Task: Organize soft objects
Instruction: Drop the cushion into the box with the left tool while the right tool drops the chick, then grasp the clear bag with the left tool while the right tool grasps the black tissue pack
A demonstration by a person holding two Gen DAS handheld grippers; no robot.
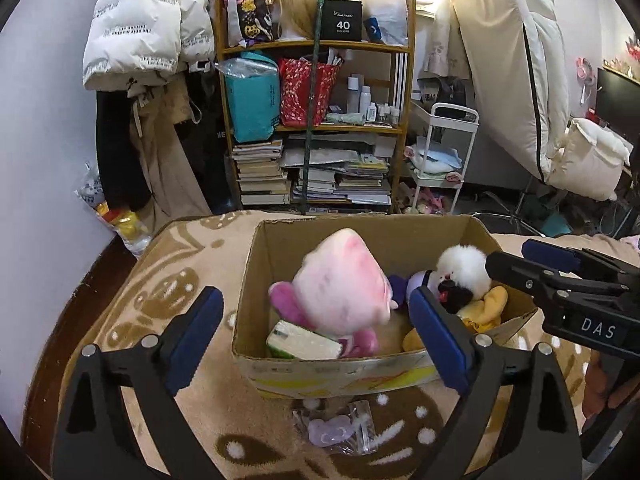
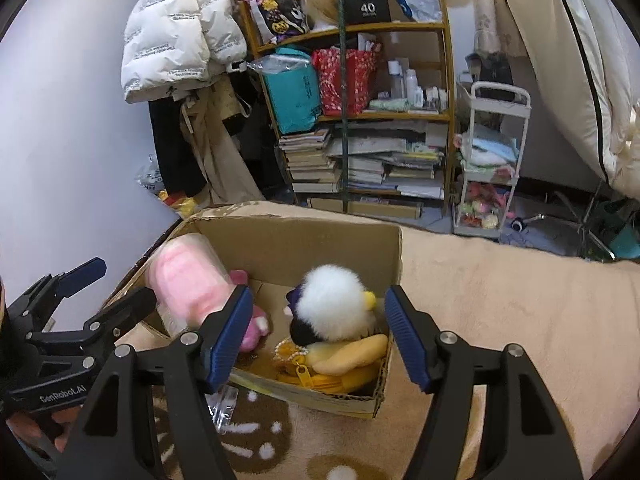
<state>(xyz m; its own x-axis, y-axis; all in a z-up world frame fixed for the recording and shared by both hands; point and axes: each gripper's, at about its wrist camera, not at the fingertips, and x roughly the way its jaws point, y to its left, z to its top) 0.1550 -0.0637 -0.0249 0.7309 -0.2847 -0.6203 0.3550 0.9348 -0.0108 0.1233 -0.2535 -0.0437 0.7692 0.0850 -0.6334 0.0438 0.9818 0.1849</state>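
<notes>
An open cardboard box [image 1: 400, 230] [image 2: 304, 232] sits on a beige patterned blanket. Inside lie a pink plush [image 1: 344, 280] [image 2: 188, 284], a white fluffy toy [image 1: 464, 266] [image 2: 340, 308] on a yellow plush [image 1: 486, 306] [image 2: 352, 350], and a green-white packet [image 1: 302, 342]. My left gripper [image 1: 316, 340] is open and empty, hovering over the box's near edge. My right gripper [image 2: 318, 340] is open and empty above the white toy; it also shows in the left wrist view [image 1: 560, 272].
A clear packet with a purple item [image 1: 336, 430] lies on the blanket [image 2: 500, 320] in front of the box. Behind stand a cluttered wooden shelf [image 1: 316, 120] with books, hanging coats [image 1: 136, 32], a white cart [image 1: 440, 160] and a leaning mattress [image 1: 516, 60].
</notes>
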